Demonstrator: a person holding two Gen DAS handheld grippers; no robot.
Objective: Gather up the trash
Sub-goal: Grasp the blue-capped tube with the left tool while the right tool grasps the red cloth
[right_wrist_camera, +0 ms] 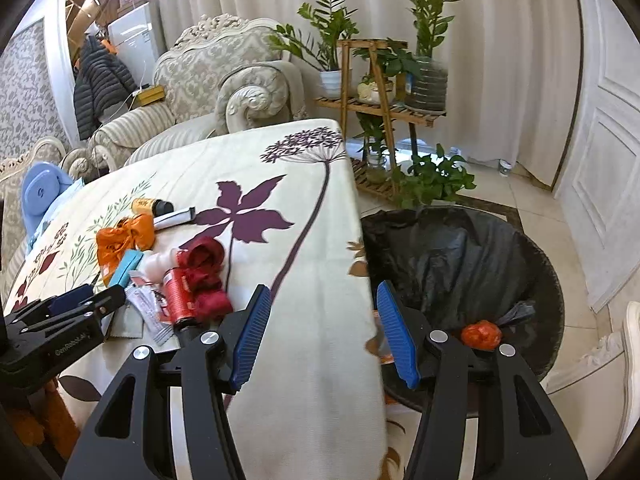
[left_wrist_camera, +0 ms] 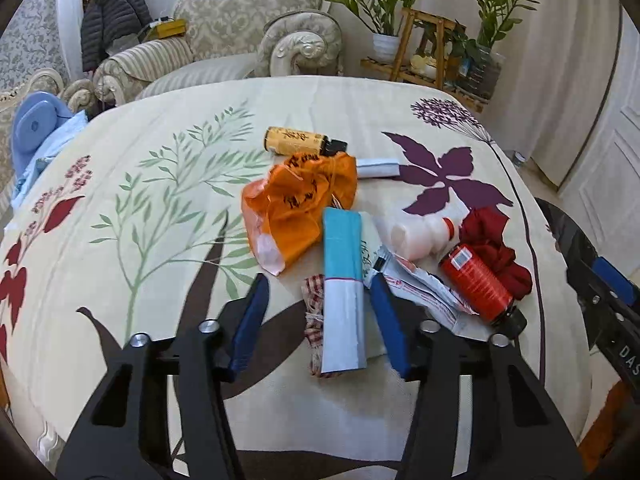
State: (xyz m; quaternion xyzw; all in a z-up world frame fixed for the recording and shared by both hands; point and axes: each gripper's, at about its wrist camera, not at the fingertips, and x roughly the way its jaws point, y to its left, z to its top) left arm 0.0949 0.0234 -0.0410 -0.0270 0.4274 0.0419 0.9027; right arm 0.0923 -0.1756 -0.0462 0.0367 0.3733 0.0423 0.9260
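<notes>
Trash lies in a heap on the floral tablecloth [left_wrist_camera: 160, 240]: an orange plastic bag [left_wrist_camera: 298, 204], a blue-and-white packet [left_wrist_camera: 343, 280], a red can [left_wrist_camera: 476, 282], a red crumpled bag [left_wrist_camera: 496, 248], a white bottle [left_wrist_camera: 420, 236], a yellow bottle [left_wrist_camera: 296, 140] and torn wrappers [left_wrist_camera: 424, 292]. My left gripper [left_wrist_camera: 320, 300] is open, its blue fingers either side of the blue-and-white packet, not closed on it. My right gripper [right_wrist_camera: 320, 320] is open and empty over the table's right edge, beside a bin with a black liner [right_wrist_camera: 460, 264] holding an orange wad [right_wrist_camera: 480, 334].
An ornate armchair [left_wrist_camera: 248, 32] stands behind the table. A wooden plant stand with potted plants [right_wrist_camera: 380, 92] stands at the back right near the bin. A blue object [left_wrist_camera: 34, 128] rests at the table's left edge. A white door [right_wrist_camera: 608, 160] is on the right.
</notes>
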